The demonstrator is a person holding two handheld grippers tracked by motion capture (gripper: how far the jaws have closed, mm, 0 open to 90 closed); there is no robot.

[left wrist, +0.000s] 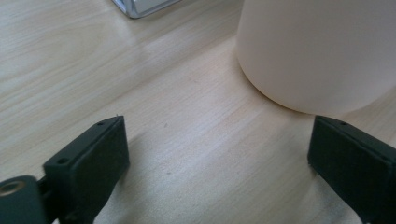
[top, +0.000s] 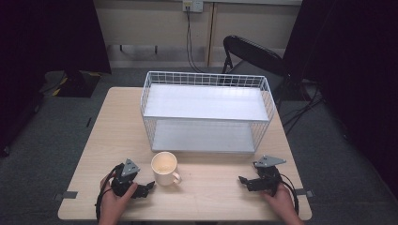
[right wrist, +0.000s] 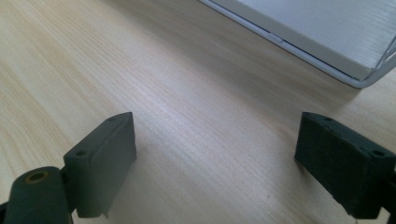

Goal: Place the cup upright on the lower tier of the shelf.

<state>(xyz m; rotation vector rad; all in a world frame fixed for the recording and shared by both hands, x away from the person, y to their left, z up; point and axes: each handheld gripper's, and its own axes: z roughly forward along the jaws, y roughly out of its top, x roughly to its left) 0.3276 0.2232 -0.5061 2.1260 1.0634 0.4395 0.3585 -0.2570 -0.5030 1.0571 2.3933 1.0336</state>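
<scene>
Grey carpet is surrounding a pale wooden worktop (top: pixel 211 197) in a room with dark curtains. Near its front edge, a cream mug (top: pixel 164 168) is standing upright, handle turned toward the right. Just beside it on the left, the left gripper (top: pixel 148 186) is lying low with its jaws spread wide and nothing between them; in the left gripper view the mug (left wrist: pixel 317 51) is sitting just ahead. Well apart on the right, the right gripper (top: pixel 242 180) is resting released too. Behind the mug, a white wire basket (top: pixel 206 112) is standing.
</scene>
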